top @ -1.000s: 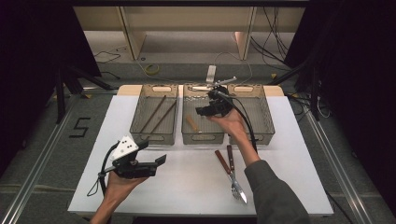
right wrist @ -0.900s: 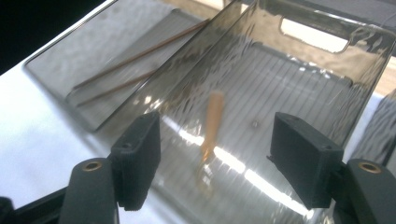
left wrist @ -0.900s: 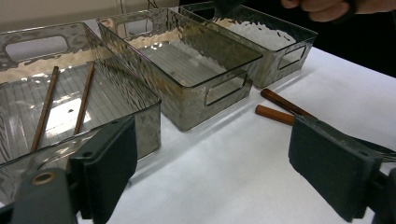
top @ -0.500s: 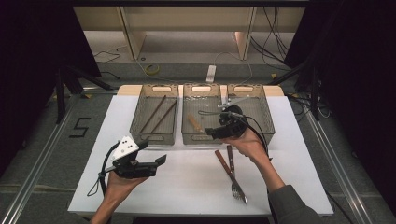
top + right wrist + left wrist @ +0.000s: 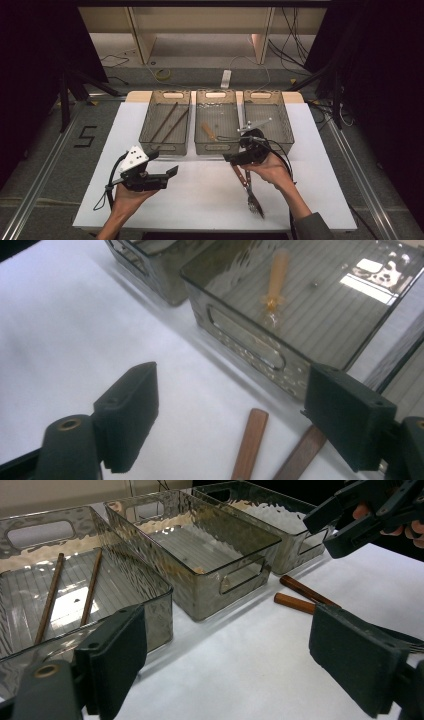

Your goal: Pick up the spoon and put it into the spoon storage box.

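The left hand-held gripper (image 5: 172, 171) rests low over the near left of the white table (image 5: 200, 200), its jaws wide apart with nothing between them, exactly where it sat a second ago. Beyond its jaws, in the left gripper view, stands the left bin (image 5: 30, 540) with two thin brown sticks (image 5: 50, 597) lying in it, then the middle bin (image 5: 200, 555), and further right the right bin (image 5: 280, 520).

The right hand-held gripper (image 5: 231, 157) has changed most: a second ago it hung over the middle bin, and it has since drawn back toward the person and dropped to the table edge of that bin. Its jaws have just been opening and now stand spread, with nothing pressed between the pads. That reads as one item delivered and the next pickup beginning.

Directly under and ahead of its jaws lie two wooden-handled utensils (image 5: 250, 440), side by side on the table, their handles pointing at the middle bin's near wall; the fork-like ends trail back toward the person (image 5: 255, 205). In the middle bin sits a small pale wooden-handled piece (image 5: 277, 275).

The handles lie close together and just beside the bin wall, so gripping only one may be awkward.
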### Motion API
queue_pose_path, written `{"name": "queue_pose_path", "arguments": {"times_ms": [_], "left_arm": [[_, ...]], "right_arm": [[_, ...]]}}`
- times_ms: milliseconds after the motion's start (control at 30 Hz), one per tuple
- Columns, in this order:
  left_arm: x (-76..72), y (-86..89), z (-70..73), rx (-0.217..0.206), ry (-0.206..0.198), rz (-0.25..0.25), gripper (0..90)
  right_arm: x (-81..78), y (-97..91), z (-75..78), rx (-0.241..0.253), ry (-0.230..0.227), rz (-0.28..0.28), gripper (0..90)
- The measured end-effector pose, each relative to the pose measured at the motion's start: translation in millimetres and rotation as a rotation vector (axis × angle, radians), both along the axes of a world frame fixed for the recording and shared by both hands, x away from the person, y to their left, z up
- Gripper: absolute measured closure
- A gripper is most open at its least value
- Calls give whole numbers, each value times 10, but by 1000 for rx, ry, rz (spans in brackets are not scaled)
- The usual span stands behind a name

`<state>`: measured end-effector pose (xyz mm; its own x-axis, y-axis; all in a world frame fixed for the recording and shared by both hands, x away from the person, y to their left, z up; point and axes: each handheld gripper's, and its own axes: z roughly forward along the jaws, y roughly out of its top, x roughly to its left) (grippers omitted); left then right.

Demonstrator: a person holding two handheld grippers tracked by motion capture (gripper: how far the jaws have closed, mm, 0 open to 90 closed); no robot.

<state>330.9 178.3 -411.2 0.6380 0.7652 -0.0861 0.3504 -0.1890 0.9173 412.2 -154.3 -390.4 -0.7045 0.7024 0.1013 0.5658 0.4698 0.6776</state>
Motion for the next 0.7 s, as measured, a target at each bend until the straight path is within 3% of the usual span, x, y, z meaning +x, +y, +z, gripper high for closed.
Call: {"name": "queue_pose_path", "arguments": {"times_ms": [700], "left_arm": [[-1,1,0,2,-1,-1,155]], "right_arm": [[-86,-39,-170,-92,73,33,301]]}}
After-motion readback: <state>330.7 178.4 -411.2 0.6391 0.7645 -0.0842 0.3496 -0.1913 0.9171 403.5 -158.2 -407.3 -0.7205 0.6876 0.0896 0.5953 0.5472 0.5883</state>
